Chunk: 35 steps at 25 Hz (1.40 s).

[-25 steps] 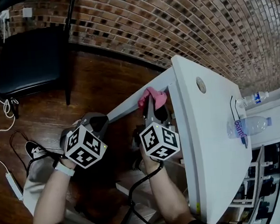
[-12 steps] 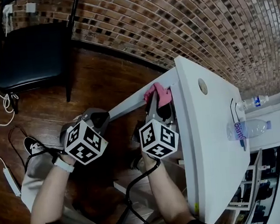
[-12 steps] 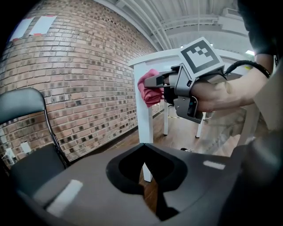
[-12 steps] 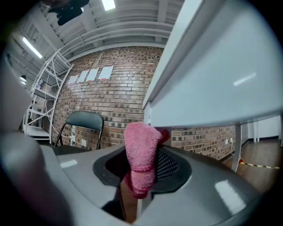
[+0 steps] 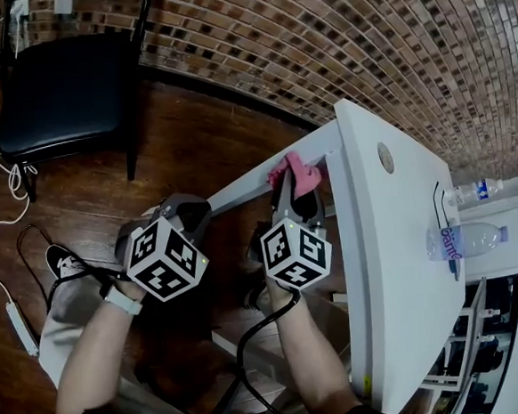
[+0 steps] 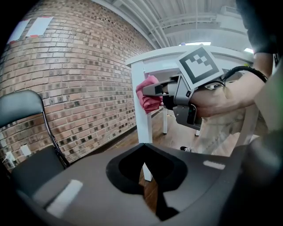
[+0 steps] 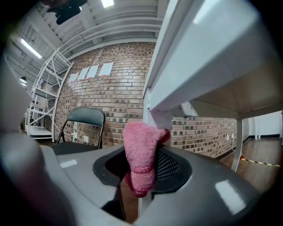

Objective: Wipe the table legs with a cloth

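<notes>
Right claw [image 5: 293, 192]: pinching the pink cloth [image 5: 294, 173], as it was a second ago; in the right gripper view the cloth [image 7: 140, 152] hangs folded between the two jaws of the claw [image 7: 141, 172].
Cloth position: pressed to the white counter leg [image 5: 244, 189], high on it and close under the counter top [image 5: 384, 263]; it sits at about the same height on the leg as a second ago.
Left claw [image 5: 184, 213]: jaws pressed together with nothing between them, unchanged; it hangs left of the right claw, apart from the leg.
Left gripper view: past the left claw [image 6: 143, 170], the cloth [image 6: 148, 95] shows against the leg [image 6: 142, 110].
Right gripper view: the leg [image 7: 152, 117] rises just behind the cloth.
Surroundings: black chair [image 5: 62, 92] at upper left; water bottle [image 5: 462, 239] lying at the counter's right edge.
Change overall: slight, mostly a small shift of the whole head view.
</notes>
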Motion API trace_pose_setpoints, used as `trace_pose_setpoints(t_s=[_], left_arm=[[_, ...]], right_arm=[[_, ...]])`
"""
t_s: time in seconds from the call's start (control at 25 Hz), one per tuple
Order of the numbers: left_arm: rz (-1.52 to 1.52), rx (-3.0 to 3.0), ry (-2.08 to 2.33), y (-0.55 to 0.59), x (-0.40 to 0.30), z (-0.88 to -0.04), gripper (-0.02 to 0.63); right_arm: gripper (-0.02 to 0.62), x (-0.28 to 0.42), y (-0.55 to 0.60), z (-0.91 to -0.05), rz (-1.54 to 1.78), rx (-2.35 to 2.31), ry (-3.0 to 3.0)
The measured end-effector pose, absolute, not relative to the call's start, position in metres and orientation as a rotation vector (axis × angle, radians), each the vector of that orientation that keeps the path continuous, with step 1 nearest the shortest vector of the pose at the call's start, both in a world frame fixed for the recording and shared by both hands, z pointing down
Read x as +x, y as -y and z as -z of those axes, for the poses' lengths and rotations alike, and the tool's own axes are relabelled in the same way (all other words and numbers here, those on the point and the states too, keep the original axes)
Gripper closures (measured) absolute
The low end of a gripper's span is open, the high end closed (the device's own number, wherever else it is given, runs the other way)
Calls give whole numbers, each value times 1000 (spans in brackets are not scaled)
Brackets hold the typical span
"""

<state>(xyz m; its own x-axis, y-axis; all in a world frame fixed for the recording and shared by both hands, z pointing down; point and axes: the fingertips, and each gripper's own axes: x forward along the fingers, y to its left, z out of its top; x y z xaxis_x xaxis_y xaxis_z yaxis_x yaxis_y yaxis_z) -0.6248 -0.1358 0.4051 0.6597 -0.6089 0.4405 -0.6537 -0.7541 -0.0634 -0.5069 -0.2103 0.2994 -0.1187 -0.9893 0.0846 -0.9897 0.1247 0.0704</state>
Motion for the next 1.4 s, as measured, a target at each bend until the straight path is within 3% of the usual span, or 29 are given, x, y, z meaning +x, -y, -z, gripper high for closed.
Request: trace_pose_setpoints(t_s=[0.64,1.4], left_arm=[[-703,2774,1055,136,-624,-403,604],[-793,2717,1042,132,-632,-411,604]], right_arm=[[471,-503,212,-380,-162,1915,2196],[457,-496,218,-521,-614,1810,1992]])
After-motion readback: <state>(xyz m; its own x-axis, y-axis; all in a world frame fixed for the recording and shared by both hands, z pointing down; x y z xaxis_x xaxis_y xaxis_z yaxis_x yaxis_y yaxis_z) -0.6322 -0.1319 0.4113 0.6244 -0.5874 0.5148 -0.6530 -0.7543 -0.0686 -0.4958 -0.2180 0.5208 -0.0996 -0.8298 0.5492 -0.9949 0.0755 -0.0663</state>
